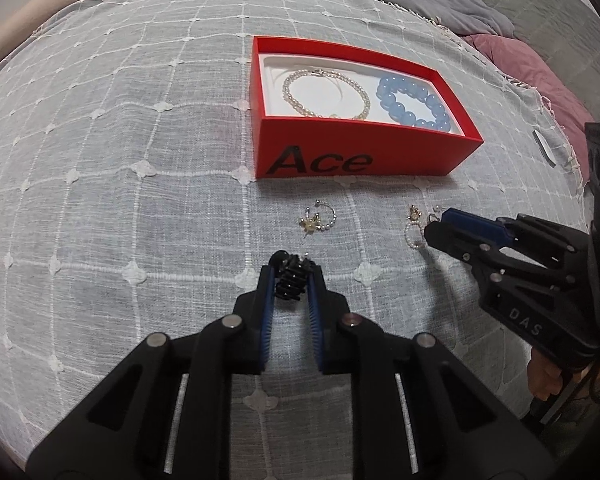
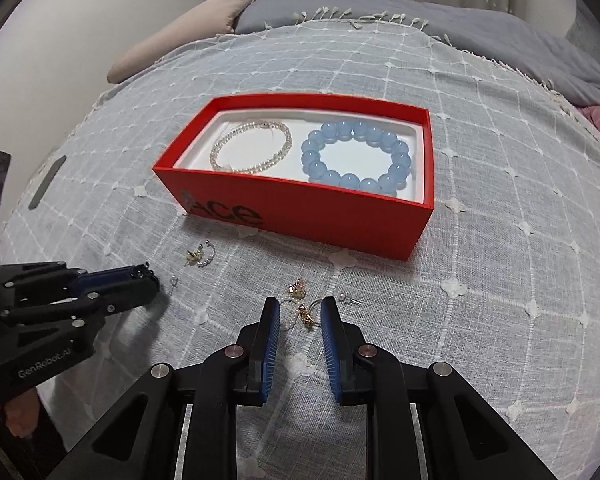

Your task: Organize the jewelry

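A red open box point(image 1: 340, 152) point(image 2: 300, 208) printed "Ace" holds a pearl bracelet point(image 1: 326, 94) point(image 2: 252, 146) and a blue bead bracelet point(image 1: 414, 102) point(image 2: 356, 156). My left gripper point(image 1: 292, 280) point(image 2: 146, 276) is shut on a small black hair claw clip point(image 1: 290, 282), just above the cloth. A gold and pearl hoop earring point(image 1: 318, 222) point(image 2: 200, 256) lies ahead of it. My right gripper point(image 2: 300, 312) point(image 1: 436, 224) is open, its fingers either side of a gold and pearl earring cluster point(image 2: 302, 306) point(image 1: 414, 226) on the cloth.
A grey cloth with a white grid point(image 1: 120, 160) point(image 2: 500, 240) covers the bed. A small stud point(image 2: 348, 300) lies by the right fingertip, another pin point(image 2: 173, 280) near the left gripper. A dark flat item point(image 2: 46, 182) point(image 1: 544, 148) lies at the cloth's edge. Pillows point(image 2: 188, 28) lie behind.
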